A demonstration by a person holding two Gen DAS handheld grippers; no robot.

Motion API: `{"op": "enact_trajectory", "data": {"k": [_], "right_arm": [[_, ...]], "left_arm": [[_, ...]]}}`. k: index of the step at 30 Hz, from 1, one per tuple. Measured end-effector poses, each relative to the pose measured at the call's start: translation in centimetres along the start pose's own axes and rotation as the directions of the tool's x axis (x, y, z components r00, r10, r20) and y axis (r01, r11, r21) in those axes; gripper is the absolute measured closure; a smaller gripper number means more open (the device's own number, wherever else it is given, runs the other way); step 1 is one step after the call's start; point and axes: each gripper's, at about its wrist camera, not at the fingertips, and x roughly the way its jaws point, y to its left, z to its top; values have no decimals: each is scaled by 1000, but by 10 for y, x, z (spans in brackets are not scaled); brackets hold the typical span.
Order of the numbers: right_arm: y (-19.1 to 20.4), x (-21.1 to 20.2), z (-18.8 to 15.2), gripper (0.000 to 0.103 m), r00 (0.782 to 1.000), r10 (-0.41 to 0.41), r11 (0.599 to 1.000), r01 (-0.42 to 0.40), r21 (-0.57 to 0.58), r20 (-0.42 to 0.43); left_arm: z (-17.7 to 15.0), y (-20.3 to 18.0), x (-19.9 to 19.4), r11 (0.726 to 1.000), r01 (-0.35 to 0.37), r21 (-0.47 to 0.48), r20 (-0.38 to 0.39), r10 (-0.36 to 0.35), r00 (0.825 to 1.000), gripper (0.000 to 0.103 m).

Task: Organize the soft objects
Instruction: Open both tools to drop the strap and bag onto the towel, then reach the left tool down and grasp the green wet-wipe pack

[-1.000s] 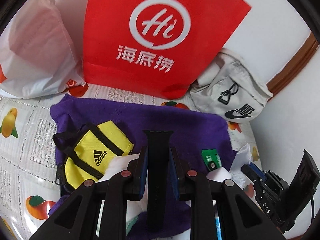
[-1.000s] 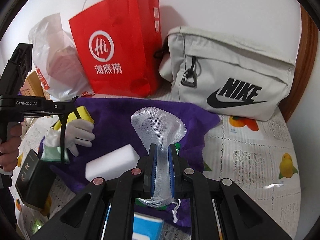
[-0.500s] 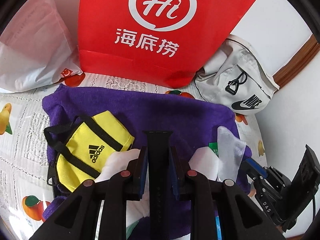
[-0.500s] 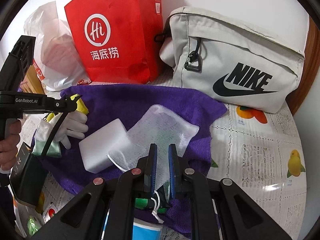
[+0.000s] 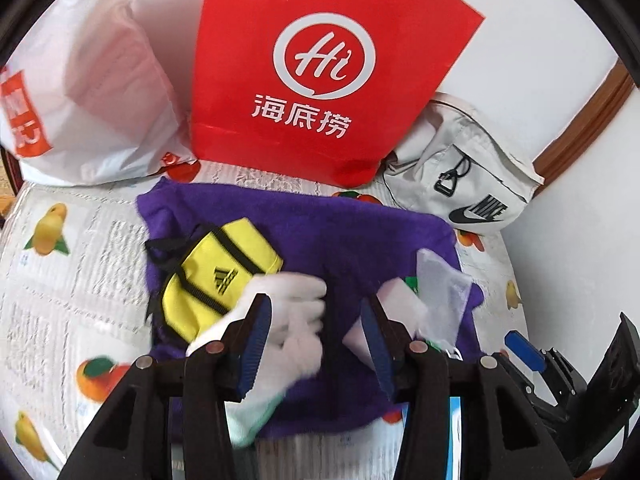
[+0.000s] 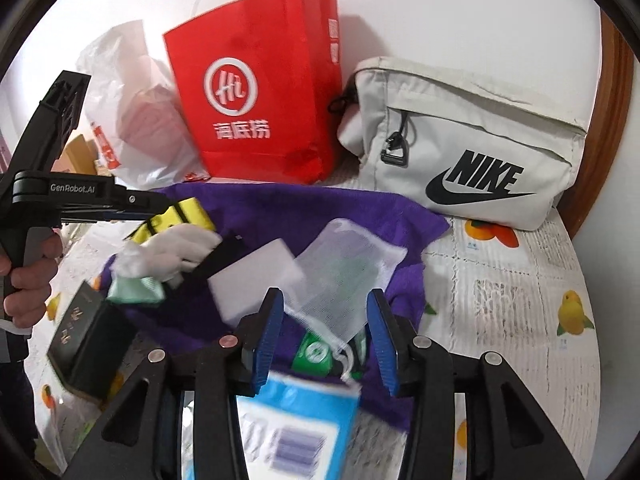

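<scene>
Both my claws have just been opening, and nothing is pinched in either one now. My left gripper point(image 5: 316, 320) stands spread over the purple towel point(image 5: 320, 236), with the white glove point(image 5: 292, 320) lying under and past its left finger; the picture is smeared there, so I cannot tell whether the pad brushes the glove. A dark strap point(image 6: 218, 258) lies on the towel beside the glove, plain in my right view but only a blurred dark streak in the left one.

My right gripper point(image 6: 326, 330) is likewise spread above the white mesh pouch point(image 6: 348, 280), which lies flat on the towel, free of the pads, its drawstring trailing toward me. Something green shows through the mesh (I cannot make out what). The white foam block point(image 6: 256, 280) sits just beside the pouch, touching it.

The yellow pouch point(image 5: 218, 276) lies at the towel's left side, half covered by the glove. A blue-and-white packet point(image 6: 296, 428) is cut off by my right claw's frame and too blurred to read. Behind the towel stand a red paper bag point(image 5: 320, 76), a white plastic bag point(image 5: 92, 92) and a grey sling bag point(image 6: 464, 152).
</scene>
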Motion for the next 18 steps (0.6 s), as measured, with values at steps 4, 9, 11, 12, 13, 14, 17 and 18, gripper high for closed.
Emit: {"op": "enact_trajectory", "data": {"k": [4,9,11,12,13,14,17,18], "right_arm": [[19,-21,-15,58,999,32,999,-32,-12,6],[43,-41,-37,56,998,63,998,-62,-25,4],[54,-50,-48,56,997,73,997,-73,-28,1],[58,-54,-53,56,997,76,997,-76,-30,2],[63,-59,-59,56,997,79,996,-79,-30,4],[66,-64,-65,56,997,81,996,-80,-27,6],[73,-78,-82,56,996,83,996,-83,-10,8],[75,-85,-88,56,997,79,997,-79,-2,10]], "left_arm": [[-22,3,-22,1000,2,10,7,-3,1000,58],[-53,7,-46,1000,-5,28,13,5,1000,58],[-69,10,-56,999,-16,35,12,15,1000,58],[-78,10,-61,999,-18,46,11,17,1000,58],[-84,11,-65,998,-21,54,10,21,1000,57],[-93,11,-71,998,-26,66,9,26,1000,56],[-118,12,-84,996,-23,91,4,23,1000,53],[-127,12,-88,994,-21,105,1,21,1000,52]]}}
